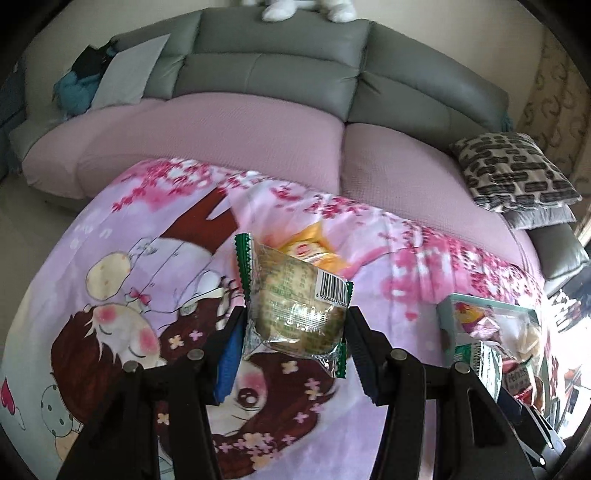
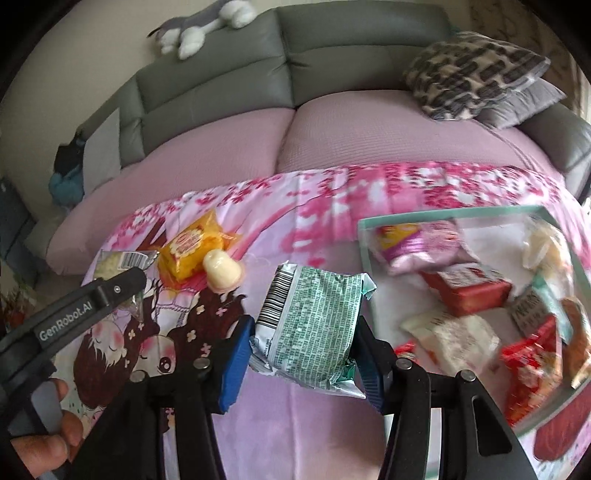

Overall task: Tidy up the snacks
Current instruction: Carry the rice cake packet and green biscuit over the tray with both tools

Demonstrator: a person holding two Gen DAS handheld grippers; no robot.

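My left gripper (image 1: 295, 347) is shut on a clear-wrapped round pastry (image 1: 293, 314) with green crimped ends, held above the pink cartoon-print cloth (image 1: 110, 258). My right gripper (image 2: 301, 354) is shut on a green-and-silver snack packet (image 2: 314, 325), barcode side up, also lifted off the cloth. In the right wrist view the left gripper (image 2: 122, 284) shows at the left with the pastry (image 2: 114, 264) in it. A yellow snack packet (image 2: 192, 251) and a cream jelly cup (image 2: 221, 271) lie on the cloth beyond. The pale green box (image 2: 364, 236) at the right holds several wrapped snacks.
A grey sofa (image 1: 277, 66) with pink seat covers runs behind the cloth. A patterned cushion (image 2: 469, 77) lies at its right end and a plush toy (image 2: 207, 26) on its back. A person's hand (image 2: 44, 439) holds the left gripper's handle.
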